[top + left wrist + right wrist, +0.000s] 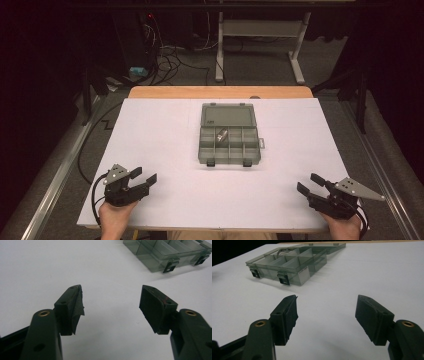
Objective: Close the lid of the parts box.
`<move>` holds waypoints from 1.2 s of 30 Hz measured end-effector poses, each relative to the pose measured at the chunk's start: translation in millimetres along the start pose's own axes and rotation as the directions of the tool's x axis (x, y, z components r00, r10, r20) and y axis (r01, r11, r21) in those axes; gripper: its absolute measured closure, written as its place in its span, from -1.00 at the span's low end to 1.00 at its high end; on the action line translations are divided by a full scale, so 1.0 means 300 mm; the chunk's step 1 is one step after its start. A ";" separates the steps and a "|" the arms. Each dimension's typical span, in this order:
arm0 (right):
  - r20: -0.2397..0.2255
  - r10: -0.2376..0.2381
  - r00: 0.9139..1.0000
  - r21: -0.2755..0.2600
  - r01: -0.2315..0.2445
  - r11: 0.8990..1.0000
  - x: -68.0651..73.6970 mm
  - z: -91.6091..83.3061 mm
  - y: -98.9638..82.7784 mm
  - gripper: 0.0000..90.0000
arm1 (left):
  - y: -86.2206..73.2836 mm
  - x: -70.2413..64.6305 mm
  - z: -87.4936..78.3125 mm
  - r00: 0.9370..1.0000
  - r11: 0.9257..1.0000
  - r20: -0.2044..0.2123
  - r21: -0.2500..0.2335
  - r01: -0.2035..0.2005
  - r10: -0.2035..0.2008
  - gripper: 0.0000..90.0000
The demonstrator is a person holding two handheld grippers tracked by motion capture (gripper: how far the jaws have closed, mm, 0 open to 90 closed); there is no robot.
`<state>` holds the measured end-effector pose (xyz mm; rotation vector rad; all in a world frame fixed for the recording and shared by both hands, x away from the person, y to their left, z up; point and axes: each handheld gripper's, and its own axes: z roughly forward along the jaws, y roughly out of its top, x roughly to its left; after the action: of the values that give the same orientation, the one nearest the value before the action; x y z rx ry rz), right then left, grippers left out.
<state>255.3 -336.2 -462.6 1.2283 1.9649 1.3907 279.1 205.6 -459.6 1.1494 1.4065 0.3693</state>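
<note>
The translucent grey plastic compartment box [229, 134] sits with its lid folded back at the middle of the white-topped desk [155, 145], well apart from both grippers, which looks like a resting position. The left gripper [144, 175] and right gripper [310, 183] lie near the desk's near corners, jaws spread wide and holding nothing. The high view shows a small metallic cylindrical part [221, 134] in an upper middle compartment, while the left gripper view gives the box's black front latches [170, 266] close up.
</note>
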 end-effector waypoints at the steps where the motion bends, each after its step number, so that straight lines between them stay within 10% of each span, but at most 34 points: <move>1: 0.002 -0.014 1.000 -0.001 0.014 1.000 0.005 0.000 0.002 -0.20 | 0.001 0.001 -0.001 1.000 1.000 0.000 -0.006 0.007 -0.007 -0.20; 25: -0.060 -0.033 0.998 -0.031 0.031 0.999 0.097 0.054 0.062 -0.04 | -0.011 -0.014 0.008 0.999 0.999 0.014 0.017 -0.033 0.033 -0.21; 36: -0.073 -0.040 0.997 0.018 0.042 0.999 0.123 0.165 0.127 0.09 | -0.010 -0.012 0.016 0.999 0.999 0.003 0.012 -0.037 0.037 -0.22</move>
<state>289.4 -275.1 -442.9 1.1547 2.0449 1.4176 281.4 199.4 -461.0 1.1866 1.3881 0.3852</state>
